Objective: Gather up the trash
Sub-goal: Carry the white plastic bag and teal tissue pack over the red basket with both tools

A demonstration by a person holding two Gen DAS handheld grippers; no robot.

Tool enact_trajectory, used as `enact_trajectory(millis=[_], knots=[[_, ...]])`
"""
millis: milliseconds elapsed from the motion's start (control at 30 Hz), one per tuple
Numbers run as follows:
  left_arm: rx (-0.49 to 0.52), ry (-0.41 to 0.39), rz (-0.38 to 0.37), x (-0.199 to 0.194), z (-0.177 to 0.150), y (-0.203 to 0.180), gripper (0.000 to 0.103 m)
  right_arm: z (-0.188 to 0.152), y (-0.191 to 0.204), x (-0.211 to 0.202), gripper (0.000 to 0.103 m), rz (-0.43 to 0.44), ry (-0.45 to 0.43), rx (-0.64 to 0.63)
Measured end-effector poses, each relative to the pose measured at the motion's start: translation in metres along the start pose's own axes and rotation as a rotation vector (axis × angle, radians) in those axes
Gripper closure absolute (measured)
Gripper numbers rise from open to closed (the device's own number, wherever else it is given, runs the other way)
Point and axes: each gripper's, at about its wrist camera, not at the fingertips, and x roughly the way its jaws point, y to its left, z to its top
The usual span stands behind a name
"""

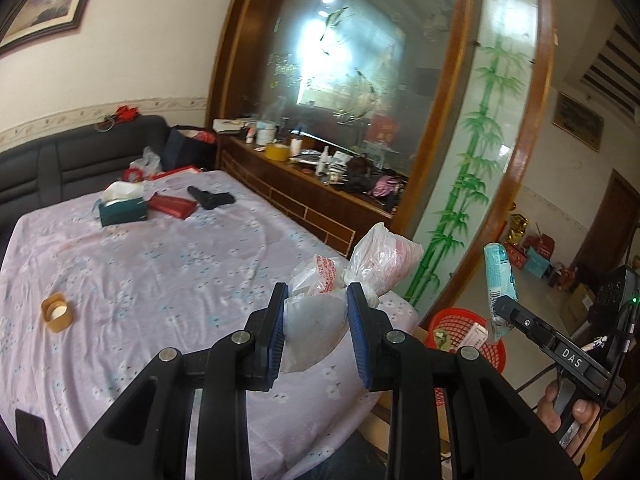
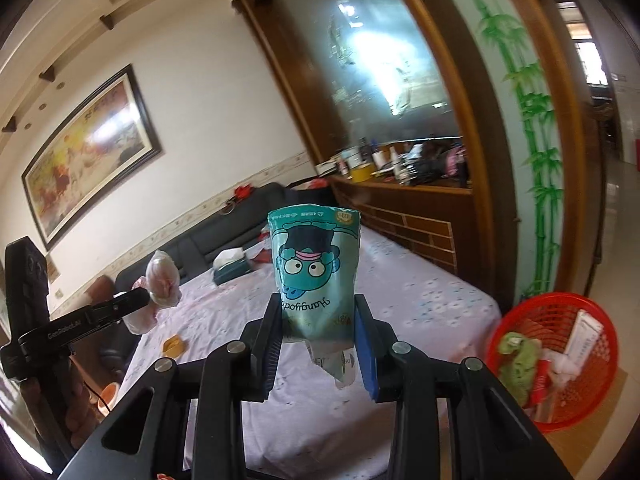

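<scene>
In the left wrist view the left gripper [image 1: 316,300] filled the lower middle of the frame, its blue-padded fingers [image 1: 357,316] pinching a crumpled clear plastic bag [image 1: 340,280] with red print, held in the air above the near edge of the desk [image 1: 160,280], which was covered by a pink flowered cloth. At the right edge of that frame the right gripper [image 1: 498,308], with a hand [image 1: 568,412] on its handle, gripped a teal packet [image 1: 500,276] that stood up from its tip. Below and between the two grippers, at lower right, a red basket [image 1: 492,354] sat on the floor beside the desk with a white carton inside.

In the right wrist view the right gripper [image 2: 318,320] held the teal packet [image 2: 316,276], printed with an upside-down cartoon face, squeezed between its fingers [image 2: 366,344] at the packet's lower part, with a torn end hanging beneath. The red basket [image 2: 596,400] lay at lower right, holding a green rag [image 2: 516,360], a white carton [image 2: 584,332] and other scraps. At the left of the frame the left gripper [image 2: 146,296] carried the plastic bag [image 2: 162,280].

Farther back on the desk lay a green tissue box [image 1: 122,208], a red pouch [image 1: 174,206] and a black object [image 1: 210,198]; a small tan cup [image 1: 58,312] stood at the left. A dark sofa [image 1: 60,160] ran behind the desk
</scene>
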Motion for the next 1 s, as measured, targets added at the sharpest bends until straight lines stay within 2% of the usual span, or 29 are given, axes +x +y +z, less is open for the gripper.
enact_trajectory(millis=[433,700,1000], knots=[[0.097,0.011,-0.091,0.021,0.01,-0.06,0.075,0.006,-0.025,-0.05,0.067,-0.103,-0.087,0.037],[0.14,0.047,-0.149,0.047,0.006,-0.092,0.075,0.008,-0.045,-0.068,0.067,-0.167,-0.103,0.061],[0.159,0.078,-0.18,0.074,0.003,-0.115,0.075,0.009,-0.067,-0.08,0.067,-0.241,-0.118,0.084]])
